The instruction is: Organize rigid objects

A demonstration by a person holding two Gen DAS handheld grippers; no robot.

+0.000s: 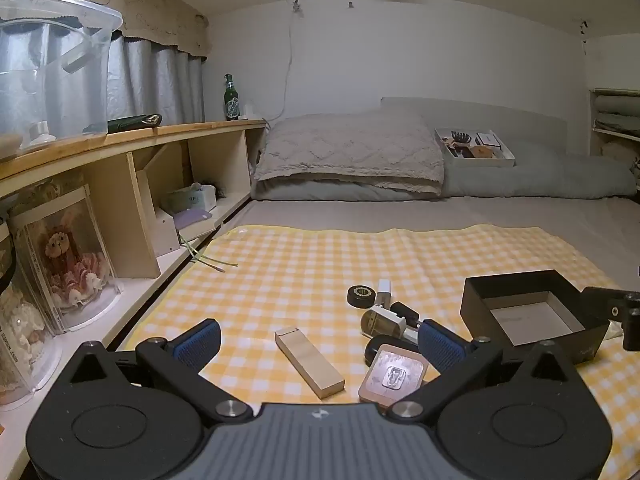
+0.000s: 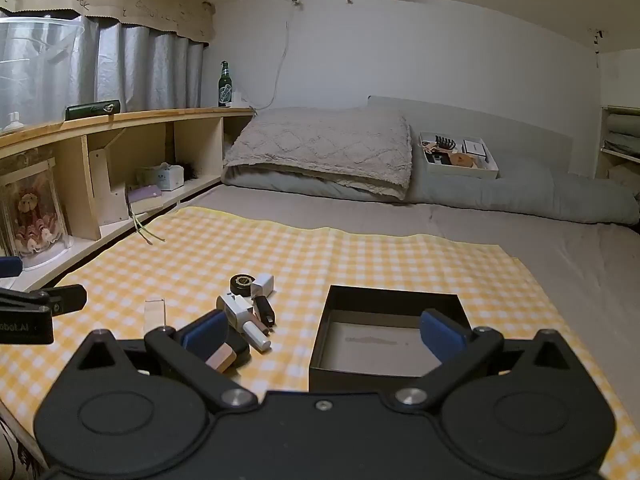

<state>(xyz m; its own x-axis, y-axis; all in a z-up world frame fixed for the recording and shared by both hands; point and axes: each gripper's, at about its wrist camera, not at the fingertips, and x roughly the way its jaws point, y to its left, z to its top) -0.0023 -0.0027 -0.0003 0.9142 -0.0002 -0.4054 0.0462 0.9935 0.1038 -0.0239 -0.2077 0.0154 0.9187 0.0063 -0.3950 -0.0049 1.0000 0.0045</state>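
The black box point(image 2: 384, 344) is sitting open on the yellow checked cloth point(image 2: 360, 256); I'm holding my right gripper point(image 2: 324, 332) wide open above its near wall, gripping nothing; my left gripper point(image 1: 318, 340) is hanging equally wide and empty over the wooden block point(image 1: 309, 362), with the small clutter point(image 1: 384, 312) lying just beside the box.

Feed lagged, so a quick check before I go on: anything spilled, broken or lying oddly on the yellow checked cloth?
Nothing spilled or visibly damaged. The small items lie jumbled in a loose pile, some overlapping, left of the black box, which sits upright and empty. The wooden block lies apart, askew. Both tools are open.
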